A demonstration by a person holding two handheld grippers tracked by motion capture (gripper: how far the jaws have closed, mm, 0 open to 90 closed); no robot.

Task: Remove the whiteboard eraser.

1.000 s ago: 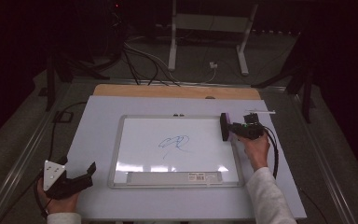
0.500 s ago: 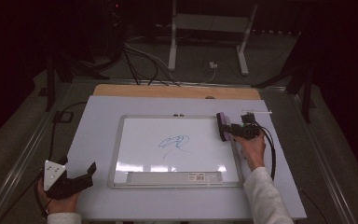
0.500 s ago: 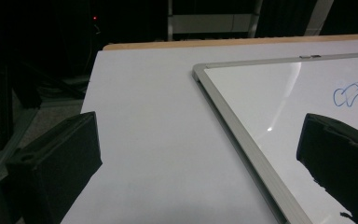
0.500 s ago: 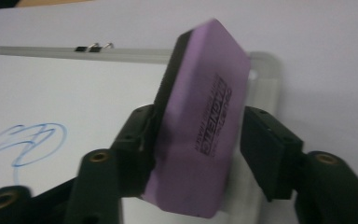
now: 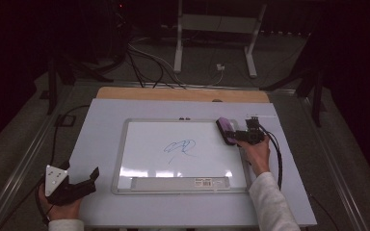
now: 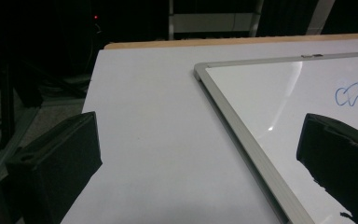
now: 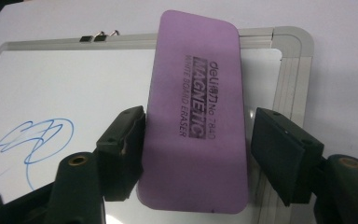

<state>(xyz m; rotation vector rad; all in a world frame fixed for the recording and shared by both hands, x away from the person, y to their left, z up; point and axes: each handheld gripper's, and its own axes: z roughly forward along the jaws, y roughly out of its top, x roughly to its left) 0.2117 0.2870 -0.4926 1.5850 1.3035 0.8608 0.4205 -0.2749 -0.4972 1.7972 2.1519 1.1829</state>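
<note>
A purple magnetic whiteboard eraser lies on the upper right corner of the whiteboard, seen from above as a purple block. My right gripper straddles it and its jaws have just been opening. The left pad still sits against the eraser's edge, while the right pad stands off with a gap. A blue scribble marks the board's middle. My left gripper rests open and empty at the table's front left, beside the board's left frame.
The board lies on a white tabletop with a wooden strip along the far edge. A grey pen tray runs along the board's near side. Cables and stand legs are on the floor beyond.
The right hand and the eraser edged slightly left over the board's corner. The left hand kept still.
</note>
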